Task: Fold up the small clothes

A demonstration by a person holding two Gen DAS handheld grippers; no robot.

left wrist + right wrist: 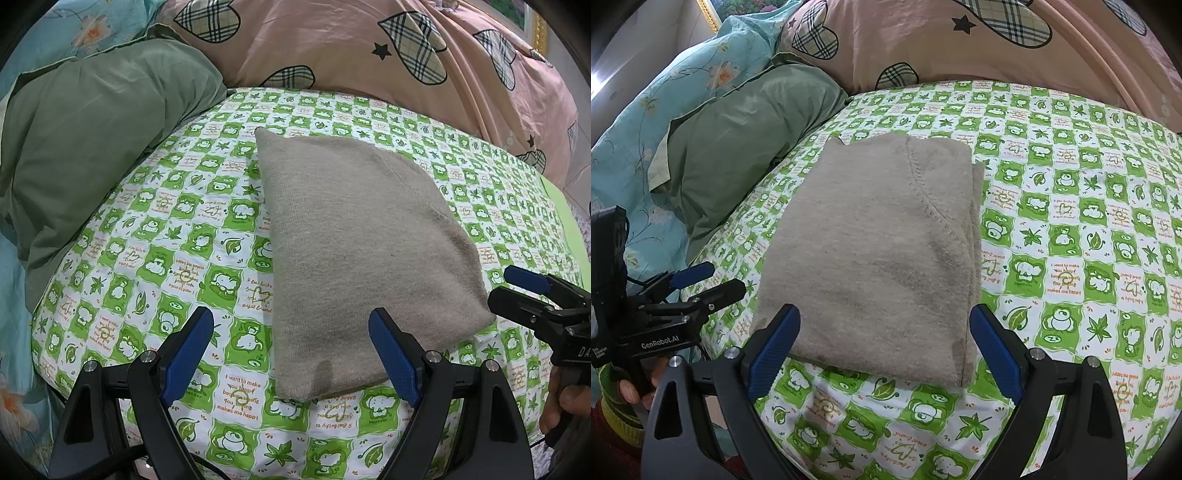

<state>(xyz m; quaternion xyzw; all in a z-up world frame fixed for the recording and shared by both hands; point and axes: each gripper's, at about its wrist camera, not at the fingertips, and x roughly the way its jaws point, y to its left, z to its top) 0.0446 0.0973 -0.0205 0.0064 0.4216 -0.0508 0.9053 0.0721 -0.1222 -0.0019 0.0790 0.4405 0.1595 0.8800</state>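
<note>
The left claw (701, 282) body reads "GenRobot.AI" — the green-checked bedsheet (236, 397) carries orange print: "I want to make you happy… makes me happy".

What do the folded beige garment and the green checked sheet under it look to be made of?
Folded beige garment: a soft, matte knit, possibly wool or a blend; fine ribbing and a stitched seam show. Green checked sheet: smooth printed woven cloth, probably cotton, flat with a crisp cartoon print.
</note>
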